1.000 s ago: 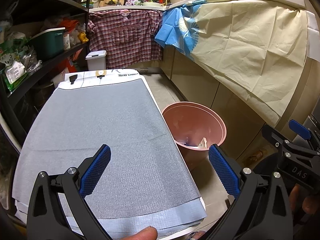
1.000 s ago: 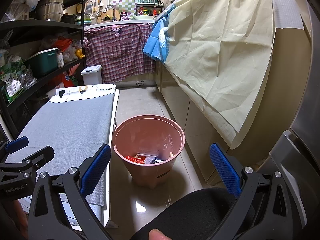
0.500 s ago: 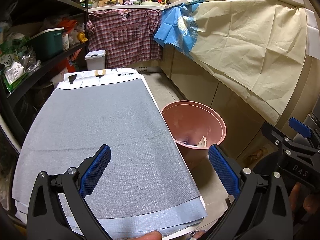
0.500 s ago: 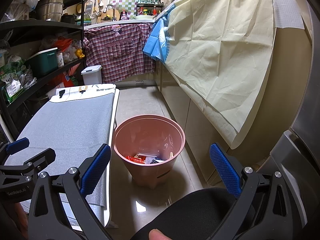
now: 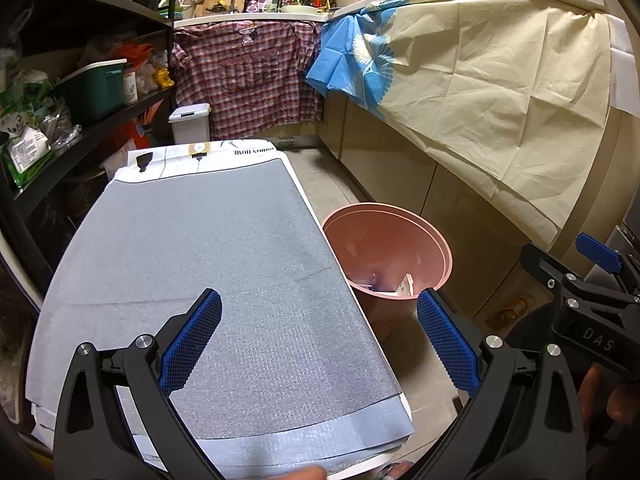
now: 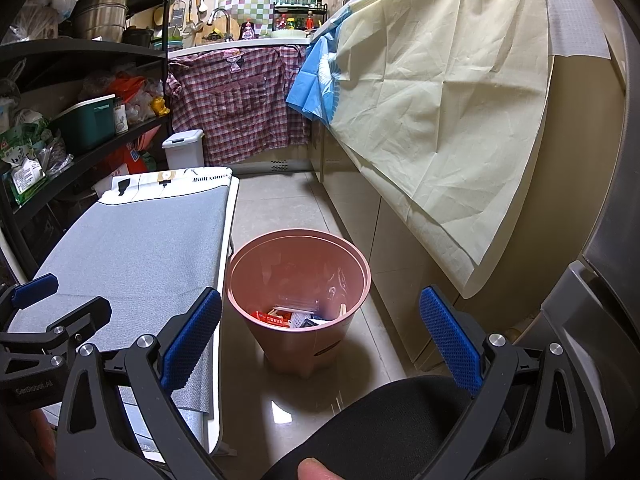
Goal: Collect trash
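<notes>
Floor-standing pink bin (image 6: 298, 304) holds trash (image 6: 290, 317) beyond spread, empty jaws

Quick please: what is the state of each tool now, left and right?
Left tool: open, holding nothing, above the grey mat.
Right tool: open, holding nothing, facing the pink bin.

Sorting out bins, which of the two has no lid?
The pink bin beside the table, open-topped with trash inside; the white bin further back is lidded.
</notes>
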Demonstrator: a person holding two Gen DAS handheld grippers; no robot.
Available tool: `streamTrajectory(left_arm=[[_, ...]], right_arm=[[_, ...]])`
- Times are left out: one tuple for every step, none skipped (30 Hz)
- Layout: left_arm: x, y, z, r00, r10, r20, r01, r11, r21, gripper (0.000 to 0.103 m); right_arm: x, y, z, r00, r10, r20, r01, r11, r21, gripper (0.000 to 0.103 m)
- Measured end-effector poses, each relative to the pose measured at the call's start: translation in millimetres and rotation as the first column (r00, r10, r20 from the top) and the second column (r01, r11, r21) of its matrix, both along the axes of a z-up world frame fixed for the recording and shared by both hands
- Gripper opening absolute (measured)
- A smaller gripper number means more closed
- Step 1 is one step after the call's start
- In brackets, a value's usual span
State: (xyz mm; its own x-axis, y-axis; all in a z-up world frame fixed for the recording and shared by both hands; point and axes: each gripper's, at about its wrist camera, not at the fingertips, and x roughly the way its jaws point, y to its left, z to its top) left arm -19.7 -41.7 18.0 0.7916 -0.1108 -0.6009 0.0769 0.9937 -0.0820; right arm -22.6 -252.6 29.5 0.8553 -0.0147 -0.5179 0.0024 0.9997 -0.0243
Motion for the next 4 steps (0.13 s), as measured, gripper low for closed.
streamTrajectory(left_arm=[[0.3,0.8,-0.4,1.0,0.0,-0.003,0.0,1.0,-0.003,0.095],[0.3,0.0,-0.2,1.0,0.0,-0.005,0.0,1.0,-0.002,0.095],[0.3,0.1,-0.4,1.0,0.001,-0.006,-0.001,1.0,-0.002,0.095],[0.5,0.3,-0.6,1.0,0.001,-0.008,-0.001,1.0,-0.002,0.095]], right_arm=[[0.2,0.3,-0.2,1.0,0.0,0.0,0.0,1.0,0.0,0.097],[0.0,0.1,-0.1,1.0,0.0,0.0,0.0,1.0,0.0,0.097],[-0.1,-0.2,0.2,1.0,0.0,0.0,0.0,1.0,0.0,0.097],[0.0,-0.2,0.2,1.0,0.0,0.0,0.0,1.0,0.0,0.097]])
